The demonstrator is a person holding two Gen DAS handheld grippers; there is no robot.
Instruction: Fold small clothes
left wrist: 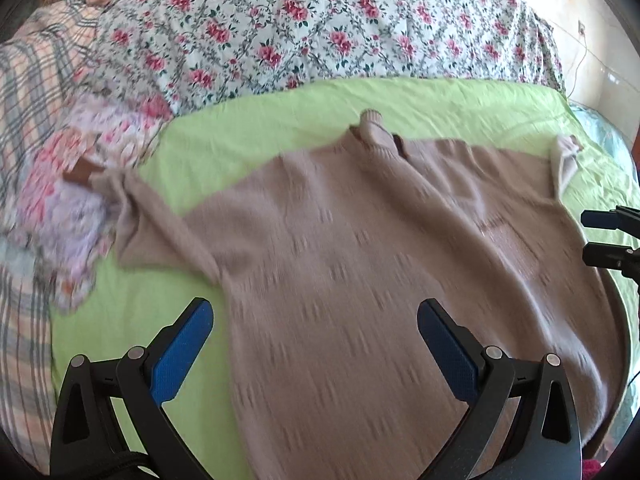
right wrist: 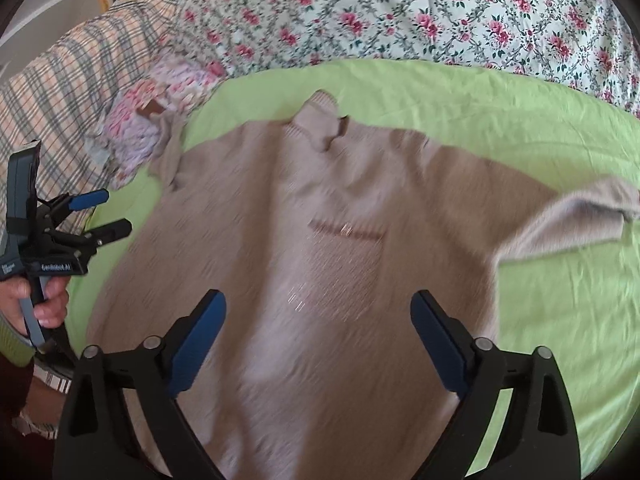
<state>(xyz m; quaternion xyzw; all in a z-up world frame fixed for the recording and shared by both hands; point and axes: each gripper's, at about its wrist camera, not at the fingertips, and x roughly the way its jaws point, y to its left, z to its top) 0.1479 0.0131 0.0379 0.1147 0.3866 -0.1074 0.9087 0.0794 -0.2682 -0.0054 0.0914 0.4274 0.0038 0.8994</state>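
Far left: plaid blanket (right wrist: 76, 80) is lying bunched at the edge of the bed, and a small heap of floral clothes (right wrist: 148, 128) is sitting just beside it, on the edge of the green sheet (right wrist: 560, 340). One sleeve cuff of the beige sweater (right wrist: 320, 280) is resting against that heap.

Left gripper (right wrist: 114, 214) is showing at the left edge of the right wrist view, held by the person's left hand (right wrist: 42, 302); its two fingers are standing apart with nothing between them, hovering beside the sweater's left side. In its own view the left gripper (left wrist: 316, 312) is also spread wide, blue pads clear of the fabric, over the sweater's (left wrist: 380, 280) lower left edge.

Centre: sweater is lying spread flat, front up, on the green sheet (left wrist: 248, 136), collar pointing away toward the floral quilt (left wrist: 320, 20), hem toward the cameras. A dark stripe is running across the chest. Both views are motion-blurred.

Right gripper (right wrist: 318, 304) is spread wide above the sweater's lower middle, nothing pinched between the pads. In the left wrist view the right gripper (left wrist: 586, 236) is poking in at the right edge, fingers apart, by the sweater's side.

Right: other sleeve is lying out sideways on the sheet, cuff bent back. Floral quilt (right wrist: 440, 12) is covering the far part of the bed.
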